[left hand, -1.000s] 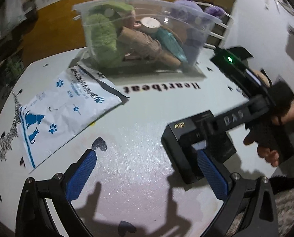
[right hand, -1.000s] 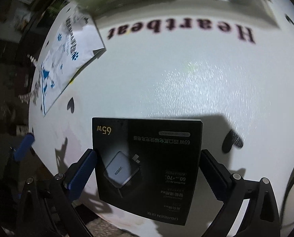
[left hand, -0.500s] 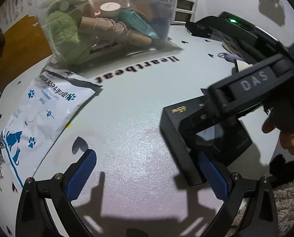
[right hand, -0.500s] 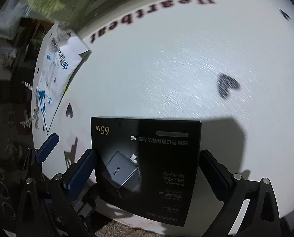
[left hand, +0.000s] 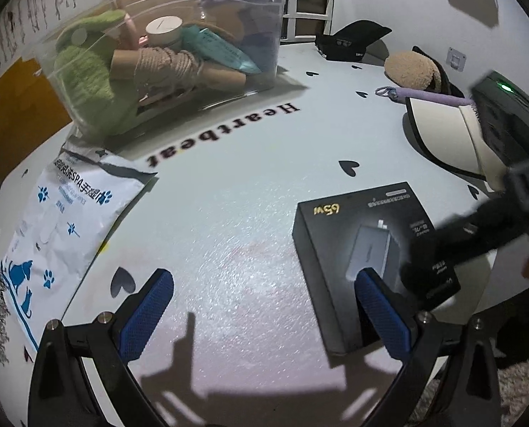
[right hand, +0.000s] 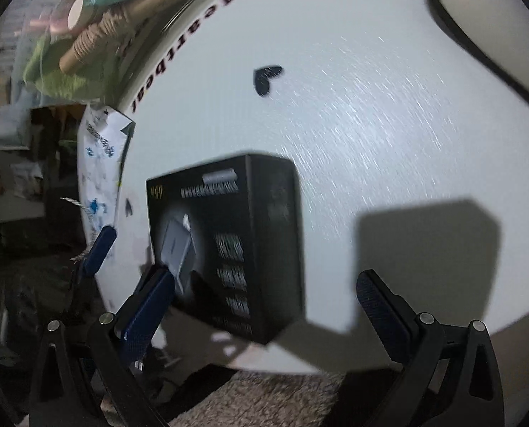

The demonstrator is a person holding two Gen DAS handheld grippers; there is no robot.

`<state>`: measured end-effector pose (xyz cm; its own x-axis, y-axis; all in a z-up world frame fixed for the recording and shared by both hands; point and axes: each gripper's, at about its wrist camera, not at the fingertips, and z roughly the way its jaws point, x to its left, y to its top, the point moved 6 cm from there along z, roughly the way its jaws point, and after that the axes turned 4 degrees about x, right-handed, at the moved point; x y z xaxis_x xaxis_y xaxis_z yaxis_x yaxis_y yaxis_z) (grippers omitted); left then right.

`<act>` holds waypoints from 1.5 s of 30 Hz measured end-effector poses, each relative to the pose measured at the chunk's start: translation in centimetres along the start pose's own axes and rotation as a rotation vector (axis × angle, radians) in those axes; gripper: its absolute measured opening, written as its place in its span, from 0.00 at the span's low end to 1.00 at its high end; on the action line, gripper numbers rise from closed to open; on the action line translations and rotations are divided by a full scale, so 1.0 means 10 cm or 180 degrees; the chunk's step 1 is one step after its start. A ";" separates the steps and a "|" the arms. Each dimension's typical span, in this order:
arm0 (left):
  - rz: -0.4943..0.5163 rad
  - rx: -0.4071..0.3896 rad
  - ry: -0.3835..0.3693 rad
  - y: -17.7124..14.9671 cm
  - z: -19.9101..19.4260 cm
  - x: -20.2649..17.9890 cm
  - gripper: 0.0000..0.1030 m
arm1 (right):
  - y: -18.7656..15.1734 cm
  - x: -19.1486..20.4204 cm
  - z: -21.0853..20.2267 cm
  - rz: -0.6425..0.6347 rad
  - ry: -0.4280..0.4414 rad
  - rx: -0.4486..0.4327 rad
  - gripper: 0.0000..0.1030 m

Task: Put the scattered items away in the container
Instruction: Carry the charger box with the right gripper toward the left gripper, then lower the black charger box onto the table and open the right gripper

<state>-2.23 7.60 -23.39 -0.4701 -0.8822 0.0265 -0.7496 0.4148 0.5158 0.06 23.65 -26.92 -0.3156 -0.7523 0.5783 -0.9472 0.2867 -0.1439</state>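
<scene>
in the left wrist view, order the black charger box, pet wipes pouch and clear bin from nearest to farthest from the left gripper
1. black charger box, right beside the left gripper, by its right finger.
2. pet wipes pouch, off to the left.
3. clear bin, far back, upper left.

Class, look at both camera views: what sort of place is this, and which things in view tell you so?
Probably a room in a home: a white table printed with "Heartbeat" and hearts, a clear storage container packed with household items, and a sun visor and pet-wipes packet lying about.
</scene>
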 end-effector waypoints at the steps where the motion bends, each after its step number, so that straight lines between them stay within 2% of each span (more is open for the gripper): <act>1: 0.0014 0.0005 0.0021 0.01 0.01 -0.02 1.00 | -0.04 0.00 -0.02 0.0036 0.0103 -0.0008 0.99; 5: 0.0081 0.0013 0.0090 0.05 0.02 -0.07 1.00 | -0.15 0.03 -0.08 0.0175 0.0507 -0.0030 0.99; 12: 0.0154 0.0009 0.0018 0.07 0.04 -0.06 1.00 | -0.32 0.27 0.09 0.0166 0.0820 0.0311 0.99; 14: 0.0179 0.0003 -0.0010 0.08 0.04 -0.06 1.00 | -0.31 0.28 0.09 0.0265 0.0905 0.0292 0.99; 21: 0.0222 -0.0015 -0.0347 0.04 -0.07 -0.17 1.00 | -0.18 -0.01 -0.16 0.0808 0.0888 -0.0055 0.99; 24: 0.0279 0.0021 -0.0527 -0.01 -0.12 -0.29 1.00 | -0.10 -0.04 -0.23 0.0940 0.1018 -0.0182 0.99; 30: 0.0483 0.0085 -0.0680 -0.08 -0.09 -0.46 1.00 | -0.11 0.23 -0.08 0.0835 0.1229 0.0037 0.99; 34: 0.0504 0.0074 -0.0736 -0.06 -0.10 -0.46 1.00 | -0.18 0.42 0.05 0.0724 0.1320 0.0200 0.99; 37: 0.0430 0.0049 -0.0704 -0.05 -0.13 -0.34 1.00 | -0.20 0.42 0.08 0.0752 0.1280 0.0174 0.99; 40: 0.0216 -0.0011 -0.0716 0.00 -0.20 -0.13 1.00 | -0.18 0.27 -0.02 0.0937 0.1305 -0.0015 0.99; 43: -0.0081 0.0029 -0.0998 0.06 -0.27 0.04 1.00 | -0.14 0.03 -0.13 0.1213 0.1314 -0.0224 0.99; 44: -0.0185 0.0049 -0.1125 0.08 -0.29 0.09 0.99 | -0.12 -0.02 -0.13 0.1274 0.1278 -0.0255 0.94; 45: -0.0224 0.0052 -0.1184 0.10 -0.31 0.11 0.98 | -0.13 -0.09 -0.14 0.1335 0.1217 -0.0287 0.80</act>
<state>-2.07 6.39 -20.22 -0.5519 -0.7689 -0.3228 -0.7920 0.3622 0.4914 1.60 24.79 -26.11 -0.6043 -0.3001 0.7381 -0.7314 0.5764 -0.3644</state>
